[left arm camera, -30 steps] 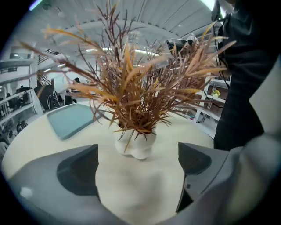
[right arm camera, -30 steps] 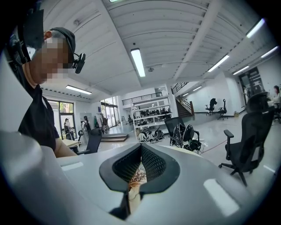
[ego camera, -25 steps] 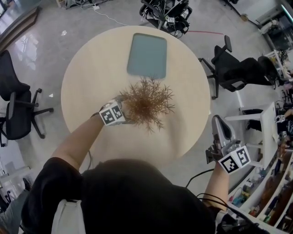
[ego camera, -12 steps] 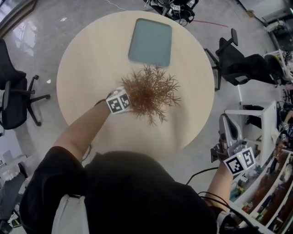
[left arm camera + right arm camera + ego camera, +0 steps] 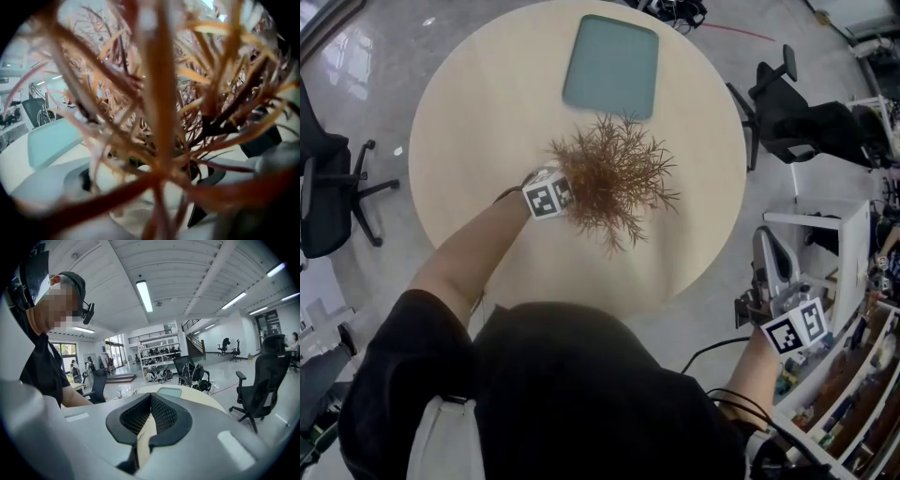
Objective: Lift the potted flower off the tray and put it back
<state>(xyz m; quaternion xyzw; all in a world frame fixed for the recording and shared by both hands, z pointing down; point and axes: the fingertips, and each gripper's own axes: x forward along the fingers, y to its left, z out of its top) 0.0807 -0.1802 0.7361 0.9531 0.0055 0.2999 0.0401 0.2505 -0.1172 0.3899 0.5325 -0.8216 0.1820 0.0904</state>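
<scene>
Left gripper [image 5: 562, 195], clamped on the white pot of the bushy brown potted flower [image 5: 614, 178], has barely shifted. The flower hangs above the middle of the round beige table [image 5: 469, 122], just short of the far-edge grey-green tray [image 5: 611, 66]; setting it back remains.

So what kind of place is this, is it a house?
Probably not a house: it looks like a big open office or workshop. There are wheeled office chairs, long ceiling lights and storage shelves beyond the round table.
</scene>
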